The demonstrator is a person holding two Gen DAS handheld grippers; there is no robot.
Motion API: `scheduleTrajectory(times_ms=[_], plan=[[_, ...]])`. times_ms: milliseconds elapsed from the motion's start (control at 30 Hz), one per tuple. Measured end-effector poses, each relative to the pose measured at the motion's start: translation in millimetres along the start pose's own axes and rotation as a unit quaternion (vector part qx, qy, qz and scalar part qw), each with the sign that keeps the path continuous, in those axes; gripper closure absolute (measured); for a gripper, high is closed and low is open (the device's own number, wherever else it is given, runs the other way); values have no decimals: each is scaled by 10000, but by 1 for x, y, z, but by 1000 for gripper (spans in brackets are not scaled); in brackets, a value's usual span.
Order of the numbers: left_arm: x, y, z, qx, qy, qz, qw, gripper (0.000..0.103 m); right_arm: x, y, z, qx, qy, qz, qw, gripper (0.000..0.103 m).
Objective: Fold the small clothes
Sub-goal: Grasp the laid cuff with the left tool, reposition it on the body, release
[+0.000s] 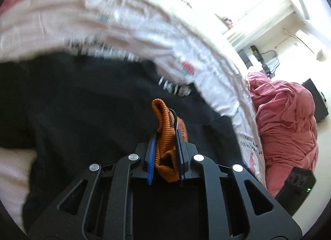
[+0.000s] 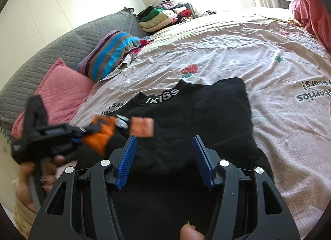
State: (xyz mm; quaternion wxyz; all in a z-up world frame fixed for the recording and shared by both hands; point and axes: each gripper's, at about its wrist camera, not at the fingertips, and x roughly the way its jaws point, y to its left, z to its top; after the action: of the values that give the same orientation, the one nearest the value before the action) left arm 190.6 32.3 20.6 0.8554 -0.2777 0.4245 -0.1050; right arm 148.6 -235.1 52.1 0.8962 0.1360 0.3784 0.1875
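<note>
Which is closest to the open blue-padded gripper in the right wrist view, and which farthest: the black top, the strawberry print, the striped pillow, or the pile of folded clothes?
From the right gripper, nearest first:
1. Black top, directly under and ahead of the fingers.
2. Strawberry print, on the bedsheet just beyond the collar.
3. Striped pillow, up to the left.
4. Pile of folded clothes, at the far end of the bed.

Right hand-held gripper [image 2: 164, 157] agape over black top [image 2: 186, 120], pink bedsheet [image 2: 238, 49]
</note>
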Motion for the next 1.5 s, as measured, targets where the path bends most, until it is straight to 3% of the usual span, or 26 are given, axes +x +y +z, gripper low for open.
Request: scheduleTrajectory(times_ms=[233,367,567,900,1033,1200,1300,1500], plan=[[-48,-15,17,262,-683,63,9973,98,-2,-7,0,108,4,-92,9999,48],[-50,-4,13,187,-739,206,9969,103,2,-6,-1,62,56,-207,9998,48],[-33,26,4,-111,-437,387,9982,103,9,-4,-2,-48,95,-353,9993,48],[-51,40,6,30,-792,982,9920,103,25,-3,4,-265,197,-566,9979,48],[-35,28,5,268,-574,963,9933,100,39,1,9,-457,342,-632,9964,48],[4,23,-6,536,41,1124,9922,97,59,0,7,-562,615,-852,9929,48],[21,38,-17,466,362,1330,9894,89,67,-8,2,-569,753,-1183,9885,48],[16,52,-29,427,382,1208,9910,87,73,-27,-7,-368,941,-1280,9866,45]])
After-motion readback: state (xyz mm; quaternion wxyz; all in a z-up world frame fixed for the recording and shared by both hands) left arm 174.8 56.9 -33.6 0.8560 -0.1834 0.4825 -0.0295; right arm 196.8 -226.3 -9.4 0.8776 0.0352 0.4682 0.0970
